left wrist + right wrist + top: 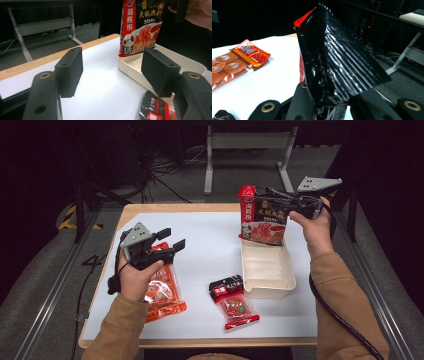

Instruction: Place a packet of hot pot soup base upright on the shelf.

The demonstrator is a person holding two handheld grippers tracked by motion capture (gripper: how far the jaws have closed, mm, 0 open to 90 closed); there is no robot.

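Right gripper (295,205) clamped on top edge of hotpot-base pouch (263,215), held upright over far end of cream tray (267,272), likely for lowering in. Left gripper (165,242) wide, empty, over orange packet (162,292).

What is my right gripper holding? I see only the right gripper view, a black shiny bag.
Observer: The right gripper is shut on the bag's top edge; its front is red and black.
Operator: Where is the tray?
Observer: The tray is directly under the bag, whose bottom edge reaches its far end.
Operator: Is the left gripper busy?
Observer: No. The left gripper is open and holds nothing, above an orange packet.
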